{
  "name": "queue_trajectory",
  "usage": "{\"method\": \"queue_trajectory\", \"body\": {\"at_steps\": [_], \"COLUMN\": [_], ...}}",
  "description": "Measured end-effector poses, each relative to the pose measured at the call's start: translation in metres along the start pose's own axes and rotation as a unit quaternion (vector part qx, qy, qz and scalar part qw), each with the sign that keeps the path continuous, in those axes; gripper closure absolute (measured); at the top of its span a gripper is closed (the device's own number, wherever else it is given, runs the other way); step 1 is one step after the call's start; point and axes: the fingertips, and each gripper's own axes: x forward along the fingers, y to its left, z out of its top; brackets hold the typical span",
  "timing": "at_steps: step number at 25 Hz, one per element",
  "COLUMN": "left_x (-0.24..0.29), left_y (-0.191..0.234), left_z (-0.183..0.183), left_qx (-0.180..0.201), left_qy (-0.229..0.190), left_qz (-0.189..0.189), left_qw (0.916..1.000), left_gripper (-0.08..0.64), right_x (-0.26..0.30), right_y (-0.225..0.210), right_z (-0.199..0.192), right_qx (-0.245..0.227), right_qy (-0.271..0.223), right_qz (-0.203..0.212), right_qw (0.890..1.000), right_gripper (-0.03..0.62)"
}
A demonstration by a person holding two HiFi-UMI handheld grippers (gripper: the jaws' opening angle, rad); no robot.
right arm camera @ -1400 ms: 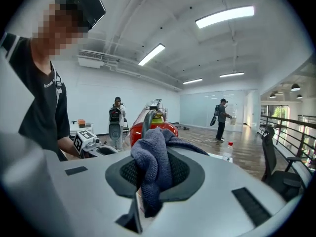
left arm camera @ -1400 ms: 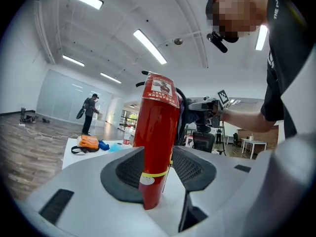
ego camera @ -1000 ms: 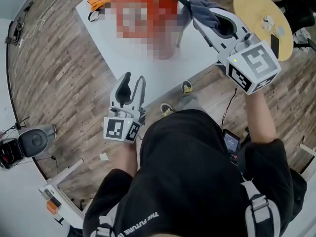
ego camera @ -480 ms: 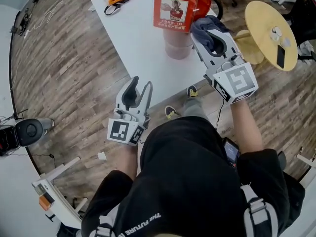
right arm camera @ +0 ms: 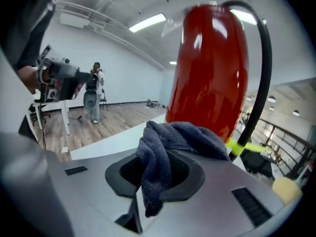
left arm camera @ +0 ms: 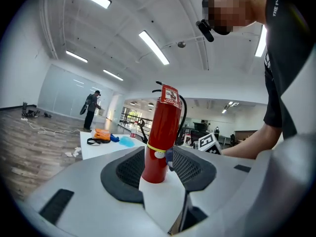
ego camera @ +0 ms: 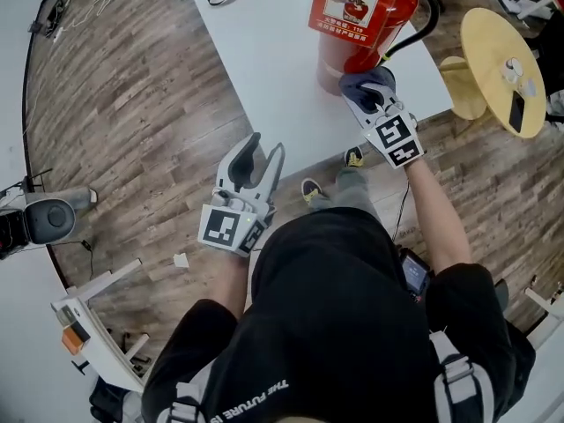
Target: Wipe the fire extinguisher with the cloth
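Right gripper (ego camera: 374, 102) is clenched on the dark blue cloth (ego camera: 364, 83). The wad bulges over both jaws and one tail hangs down between them. The bare right forearm is stretched forward to 1 o'clock, with the marker cube facing up. The cloth sits against the lower body of the red fire extinguisher (ego camera: 363, 11), and in the right gripper view the two look to be touching. The extinguisher stands upright on the white table (ego camera: 256, 69), near the edge closest to the person, at 12 o'clock from the cloth. Its black hose (ego camera: 421, 18) curves down the 3 o'clock side.

At 8 o'clock from there, the left gripper (ego camera: 267, 152) is held low off the table edge. Its jaws are spread wide with nothing between the pads, tips pointing to 1 o'clock. The extinguisher only shows far beyond the gap.

The extinguisher's top is cut off in the head view, and the cloth hides part of its base. The left forearm is mostly hidden under the black shirt (ego camera: 335, 324). A round wooden table (ego camera: 493, 69) is at 3 o'clock, partly out of frame.
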Motion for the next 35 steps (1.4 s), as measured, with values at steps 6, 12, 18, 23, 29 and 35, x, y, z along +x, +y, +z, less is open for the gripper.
{"method": "queue_trajectory", "body": {"at_steps": [6, 12, 18, 23, 29, 35], "left_x": [-0.007, -0.015, -0.013, 0.001, 0.024, 0.068], "left_y": [-0.002, 0.004, -0.002, -0.010, -0.035, -0.102], "left_z": [-0.008, -0.009, -0.003, 0.014, 0.033, 0.046], "left_qx": [0.001, -0.001, 0.003, 0.017, 0.022, 0.024], "left_qy": [0.005, -0.004, -0.014, -0.032, -0.050, -0.047], "left_qz": [0.007, 0.015, 0.002, -0.011, -0.027, -0.048], "left_qw": [1.0000, 0.9999, 0.9999, 0.9993, 0.9981, 0.9975], "left_gripper": [0.371, 0.370, 0.371, 0.370, 0.370, 0.371], "right_x": [0.061, 0.058, 0.003, -0.042, -0.085, -0.157], "right_y": [0.026, 0.019, 0.005, -0.011, -0.034, -0.085], "right_z": [-0.089, -0.055, 0.091, 0.166, 0.150, 0.108], "right_qx": [0.045, 0.122, 0.099, 0.068, 0.018, 0.068], "right_qy": [0.149, 0.130, -0.029, -0.104, -0.092, -0.105], "right_qz": [-0.011, -0.061, -0.077, -0.081, -0.110, -0.143], "right_qw": [0.988, 0.982, 0.992, 0.989, 0.989, 0.982], "right_gripper": [0.520, 0.521, 0.520, 0.520, 0.520, 0.520]}}
